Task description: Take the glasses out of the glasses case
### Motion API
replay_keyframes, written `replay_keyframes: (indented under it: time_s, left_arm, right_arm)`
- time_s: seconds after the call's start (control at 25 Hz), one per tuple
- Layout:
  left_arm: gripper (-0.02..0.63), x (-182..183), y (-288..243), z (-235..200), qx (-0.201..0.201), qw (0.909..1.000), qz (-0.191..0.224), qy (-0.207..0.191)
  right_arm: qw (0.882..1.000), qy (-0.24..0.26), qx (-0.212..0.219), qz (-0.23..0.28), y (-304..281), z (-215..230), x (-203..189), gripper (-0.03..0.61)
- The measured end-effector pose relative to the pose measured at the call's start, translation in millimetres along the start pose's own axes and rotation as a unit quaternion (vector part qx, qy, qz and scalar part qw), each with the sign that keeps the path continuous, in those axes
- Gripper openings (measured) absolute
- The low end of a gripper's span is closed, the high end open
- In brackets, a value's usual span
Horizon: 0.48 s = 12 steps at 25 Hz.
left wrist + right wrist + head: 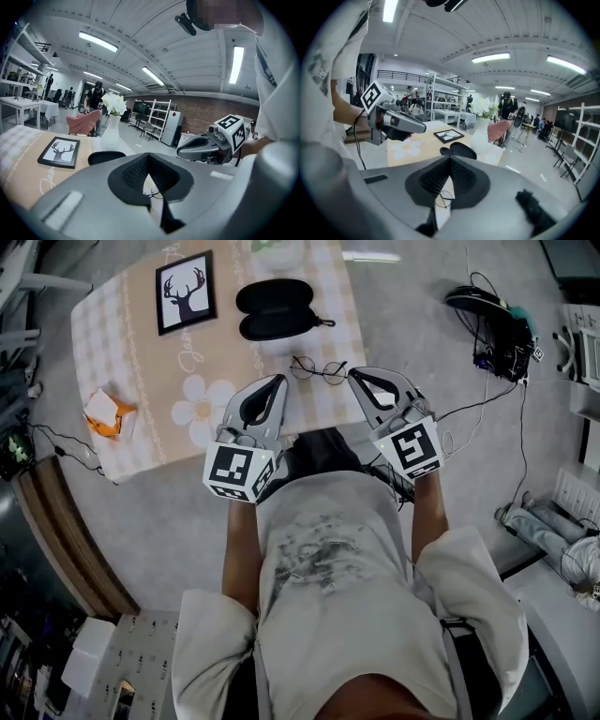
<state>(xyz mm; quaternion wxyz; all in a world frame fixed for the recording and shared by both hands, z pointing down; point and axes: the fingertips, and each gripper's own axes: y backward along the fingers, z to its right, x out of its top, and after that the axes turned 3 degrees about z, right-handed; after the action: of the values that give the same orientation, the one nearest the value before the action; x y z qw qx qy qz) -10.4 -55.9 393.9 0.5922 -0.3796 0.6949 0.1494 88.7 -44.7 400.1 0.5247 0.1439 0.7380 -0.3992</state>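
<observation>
My left gripper's (148, 157) jaws were closed, the ribbed pads meeting at their tips with nothing pinched between them. The right gripper's (450, 160) jaws were likewise pressed together and empty. In each gripper view a thin slit below the joined tips let me see a bit of wire frame on the table underneath.

That was the glasses (319, 369), round-lensed and thin-rimmed. They lay flat on the table (131, 334), out of the case. In the head view they showed between the two gripper tips, and neither gripper gripped them. The grippers hung side by side over the table's near edge, their tips angled toward each other, their marker cubes back by my wrists.

Just beyond the glasses lay the black glasses case (274, 308), open, its two halves side by side and apart from the glasses. To its left lay a framed deer picture (186, 292) on the tan cloth. A white vase (111, 133) of white flowers stood behind the case. A small orange object (108, 413) sat near the table's left corner, well apart from everything else.
</observation>
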Motion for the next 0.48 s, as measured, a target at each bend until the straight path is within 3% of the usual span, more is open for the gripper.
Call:
replay_keyframes:
  time_s: [0.48]
  left_arm:
    - [0.008,3,1,5,-0.004,1.0000,0.000,-0.005]
  right_arm:
    - [0.998,-0.047,0.022,0.021,12,-11,5,0.016]
